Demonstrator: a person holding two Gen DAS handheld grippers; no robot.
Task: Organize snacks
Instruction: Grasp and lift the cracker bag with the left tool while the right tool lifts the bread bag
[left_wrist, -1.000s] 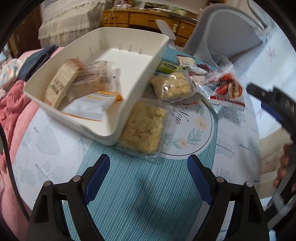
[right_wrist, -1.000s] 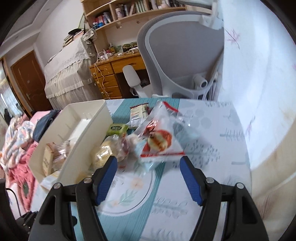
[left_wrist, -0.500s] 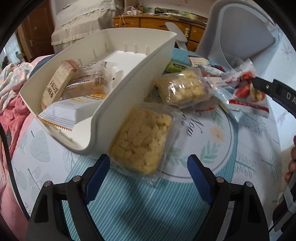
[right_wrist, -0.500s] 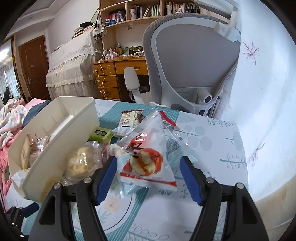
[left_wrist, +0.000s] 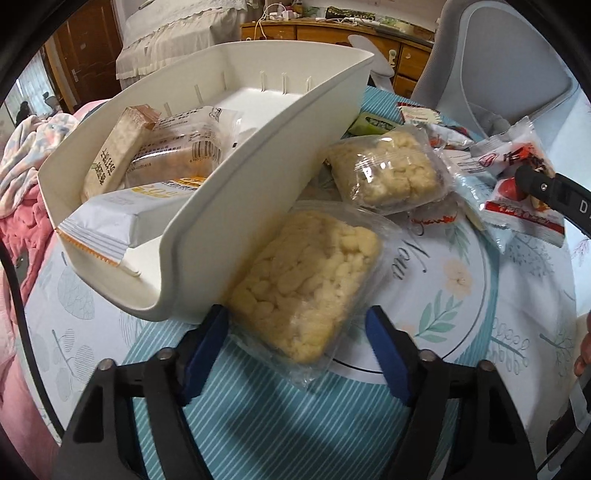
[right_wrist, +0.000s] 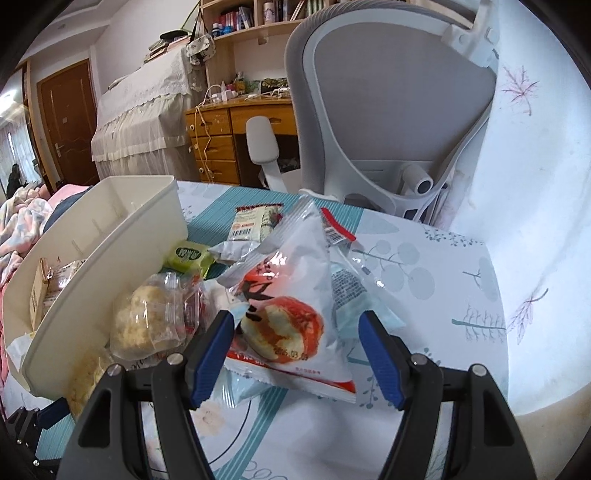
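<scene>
A white bin (left_wrist: 258, 177) on the table holds three wrapped snacks (left_wrist: 177, 147). Beside its right wall lie two clear packs of yellow puffed snack, a near one (left_wrist: 310, 284) and a far one (left_wrist: 388, 173). My left gripper (left_wrist: 297, 332) is open, its fingers on either side of the near pack's front end. In the right wrist view my right gripper (right_wrist: 297, 347) is open around a white and red snack bag (right_wrist: 291, 306). The bin (right_wrist: 110, 251) also shows at the left there.
A green packet (right_wrist: 188, 254) and a white packet with a barcode (right_wrist: 255, 225) lie further back. A grey office chair (right_wrist: 388, 110) stands behind the table. Pink bedding (left_wrist: 22, 177) lies left of the table. The right gripper's finger (left_wrist: 550, 188) shows at the left wrist view's right edge.
Both grippers have moved forward and lower. The left one now straddles the near yellow pack; the right one has closed in around the red and white bag. Both stay open.
</scene>
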